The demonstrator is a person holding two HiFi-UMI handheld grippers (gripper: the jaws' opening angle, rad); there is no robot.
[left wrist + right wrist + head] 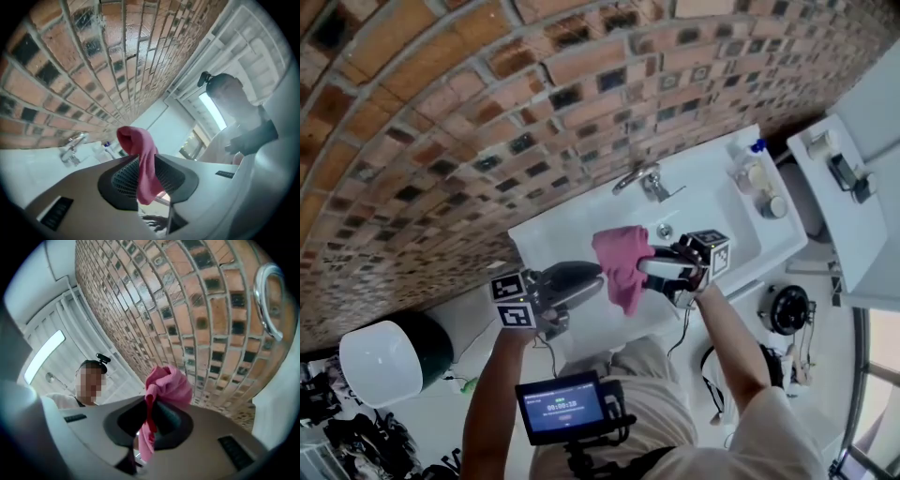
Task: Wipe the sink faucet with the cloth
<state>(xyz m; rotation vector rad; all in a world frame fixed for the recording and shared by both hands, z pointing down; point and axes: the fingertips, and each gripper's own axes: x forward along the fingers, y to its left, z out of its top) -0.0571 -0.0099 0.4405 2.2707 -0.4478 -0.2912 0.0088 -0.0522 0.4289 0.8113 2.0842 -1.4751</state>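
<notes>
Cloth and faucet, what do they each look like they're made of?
The cloth looks like soft fabric, perhaps microfibre, matte pink: it bunches and drapes limply. The faucet looks like polished metal, probably chromed: silvery with bright reflections. The exact fibre or metal can't be told from here.

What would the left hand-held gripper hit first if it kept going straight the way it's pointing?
The left hand-held gripper would most likely meet the pink cloth first. The cloth hangs right at its open jaws, pinched by the right hand-held gripper just beyond, though depth is unclear.
</notes>
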